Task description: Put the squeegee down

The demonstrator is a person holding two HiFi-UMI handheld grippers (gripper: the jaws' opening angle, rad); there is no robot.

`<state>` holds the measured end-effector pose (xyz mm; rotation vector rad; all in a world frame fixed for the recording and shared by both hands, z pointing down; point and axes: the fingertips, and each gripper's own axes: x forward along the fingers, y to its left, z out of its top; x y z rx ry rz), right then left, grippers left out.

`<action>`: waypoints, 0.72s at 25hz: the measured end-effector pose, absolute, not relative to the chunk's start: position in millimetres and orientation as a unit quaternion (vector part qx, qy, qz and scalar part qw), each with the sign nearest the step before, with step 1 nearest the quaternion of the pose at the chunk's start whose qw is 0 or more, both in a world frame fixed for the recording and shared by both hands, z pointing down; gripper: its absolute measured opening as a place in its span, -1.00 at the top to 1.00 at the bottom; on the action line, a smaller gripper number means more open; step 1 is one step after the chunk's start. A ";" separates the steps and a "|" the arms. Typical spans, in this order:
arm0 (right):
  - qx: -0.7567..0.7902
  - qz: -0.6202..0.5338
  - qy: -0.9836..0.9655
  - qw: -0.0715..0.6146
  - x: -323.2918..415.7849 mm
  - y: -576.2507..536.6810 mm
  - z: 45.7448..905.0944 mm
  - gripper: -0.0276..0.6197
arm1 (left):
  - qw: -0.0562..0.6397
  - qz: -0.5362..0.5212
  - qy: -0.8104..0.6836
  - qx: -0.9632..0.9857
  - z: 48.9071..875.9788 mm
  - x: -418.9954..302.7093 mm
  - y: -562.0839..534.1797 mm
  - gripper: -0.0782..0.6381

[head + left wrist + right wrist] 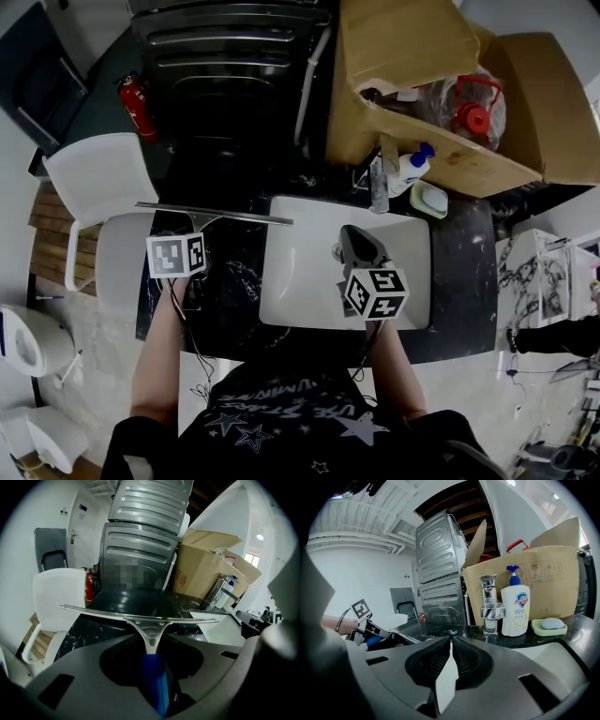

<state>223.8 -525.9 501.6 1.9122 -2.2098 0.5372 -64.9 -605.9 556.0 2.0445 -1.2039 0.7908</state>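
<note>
Countertop (pixel 464 272) of black veined stone across the middle. Behind its back edge, grey ribbed appliance (pixel 234 56), stacked high. On the back right corner, open cardboard box (pixel 403 56), flaps up. Set into the counter's centre, white sink (pixel 300 281). Off the left edge, white chair (pixel 98 183), with red fire extinguisher (pixel 138 106) beyond it near the back left corner. Over the counter's left half, squeegee (pixel 216 215): metal blade level, roughly parallel to the back edge, right tip reaching above the sink's left rim; blue handle clamped in left gripper (pixel 192 236), jaws closed partway and pressing on it. Over the sink, right gripper (pixel 356 236), jaws drawn together to a thin slit, holding nothing. Along the sink's back edge, chrome faucet (pixel 378 183), then white soap bottle (pixel 412 169) with blue pump, then pale soap dish (pixel 429 199).
</note>
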 end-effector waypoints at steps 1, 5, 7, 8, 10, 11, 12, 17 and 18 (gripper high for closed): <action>0.641 0.180 -0.741 0.085 223.5 -526.6 502.1 0.76 | 0.315 0.303 -0.456 0.775 557.3 -64.3 -606.6 0.37; 0.640 0.182 -0.742 0.084 222.0 -527.6 503.8 0.75 | 0.320 0.308 -0.447 0.777 562.4 -61.3 -606.9 0.37; 0.639 0.183 -0.743 0.084 221.2 -527.9 504.4 0.76 | 0.312 0.321 -0.449 0.773 557.6 -61.5 -605.7 0.37; 0.638 0.183 -0.743 0.083 220.4 -528.0 504.3 0.75 | 0.308 0.326 -0.448 0.773 557.4 -61.3 -605.4 0.37; 0.638 0.182 -0.744 0.082 218.2 -527.4 503.6 0.75 | 0.300 0.335 -0.445 0.774 558.3 -61.1 -604.6 0.36; 0.637 0.181 -0.745 0.082 217.2 -526.8 503.1 0.75 | 0.298 0.337 -0.443 0.775 558.5 -60.9 -604.3 0.36; 0.636 0.181 -0.745 0.082 216.4 -526.0 502.5 0.76 | 0.297 0.338 -0.442 0.776 558.5 -60.5 -604.0 0.36; 0.635 0.177 -0.747 0.082 215.4 -520.2 499.0 0.75 | 0.304 0.332 -0.432 0.782 556.4 -58.1 -602.0 0.29; 0.636 0.176 -0.747 0.082 215.6 -518.7 498.4 0.75 | 0.305 0.331 -0.427 0.784 556.2 -56.3 -601.1 0.26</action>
